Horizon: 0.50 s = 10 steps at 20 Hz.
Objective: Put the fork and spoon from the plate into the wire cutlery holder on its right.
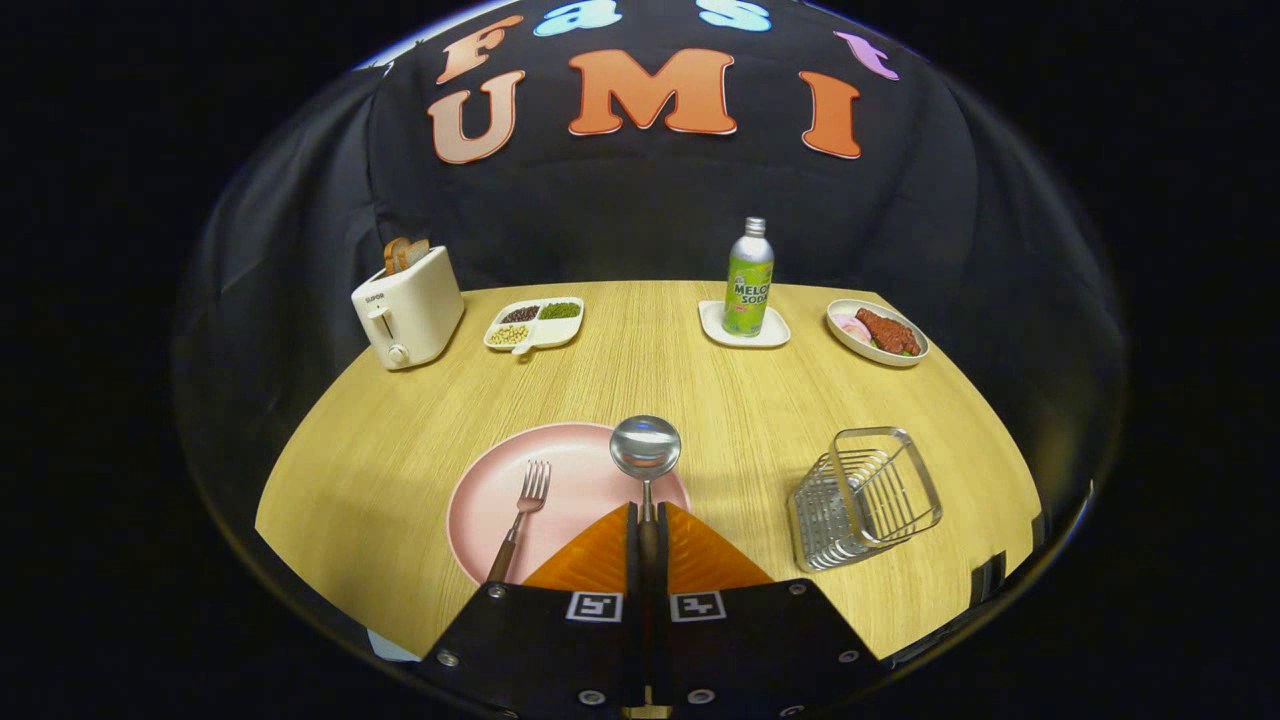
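Steel spoon (646, 455), clenched by its handle in the gripper (646, 520), points its bowl to twelve o'clock, with the wire cutlery holder (866, 497) lying at three o'clock.

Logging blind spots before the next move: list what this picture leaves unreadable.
- Spoon handle: gripper view, clamped between the gripper fingers, so its length is hidden.
- Fork handle end: covered by the gripper body.
- Plate near rim: behind the fingers.
- Wire cutlery holder: its inside is not readable behind the wires.
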{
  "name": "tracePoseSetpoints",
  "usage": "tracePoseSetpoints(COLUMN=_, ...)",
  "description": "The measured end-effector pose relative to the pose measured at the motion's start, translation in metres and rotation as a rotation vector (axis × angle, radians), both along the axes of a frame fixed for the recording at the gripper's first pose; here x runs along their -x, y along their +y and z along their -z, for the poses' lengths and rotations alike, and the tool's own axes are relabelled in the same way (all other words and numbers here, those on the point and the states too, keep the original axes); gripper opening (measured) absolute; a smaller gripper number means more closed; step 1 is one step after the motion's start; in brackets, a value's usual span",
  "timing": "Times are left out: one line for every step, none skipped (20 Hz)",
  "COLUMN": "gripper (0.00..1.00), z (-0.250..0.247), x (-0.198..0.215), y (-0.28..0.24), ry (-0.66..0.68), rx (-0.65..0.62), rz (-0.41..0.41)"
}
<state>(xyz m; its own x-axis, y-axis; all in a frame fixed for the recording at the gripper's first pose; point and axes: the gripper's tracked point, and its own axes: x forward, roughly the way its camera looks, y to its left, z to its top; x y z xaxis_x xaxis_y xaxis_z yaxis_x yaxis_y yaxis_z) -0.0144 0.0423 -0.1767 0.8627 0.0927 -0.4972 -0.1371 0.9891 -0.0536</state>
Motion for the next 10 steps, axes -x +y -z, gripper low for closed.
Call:
tracePoseSetpoints(gripper=0.03, z=-0.006, x=0.004, y=-0.006, ry=0.002, rx=0.004, rz=0.002)
tracePoseSetpoints(gripper=0.03, z=-0.013, x=0.006, y=-0.013, ry=0.001, rx=0.011, rz=0.007)
tracePoseSetpoints(gripper=0.03, z=-0.018, x=0.009, y=-0.020, ry=0.006, rx=0.023, rz=0.015)
tracePoseSetpoints(gripper=0.03, z=-0.024, x=0.012, y=-0.028, ry=0.013, rx=0.031, rz=0.023)
tracePoseSetpoints(gripper=0.03, z=-0.032, x=0.014, y=-0.037, ry=0.007, rx=0.034, rz=0.029)
tracePoseSetpoints(gripper=0.03, z=-0.040, x=0.015, y=-0.048, ry=0.003, rx=0.043, rz=0.044)
tracePoseSetpoints(gripper=0.03, z=-0.043, x=0.017, y=-0.062, ry=0.021, rx=0.065, rz=0.057)
tracePoseSetpoints(gripper=0.03, z=-0.048, x=0.020, y=-0.074, ry=0.030, rx=0.078, rz=0.068)
tracePoseSetpoints(gripper=0.03, z=-0.051, x=0.021, y=-0.083, ry=0.044, rx=0.090, rz=0.073)
tracePoseSetpoints(gripper=0.03, z=-0.055, x=0.020, y=-0.092, ry=0.054, rx=0.100, rz=0.080)
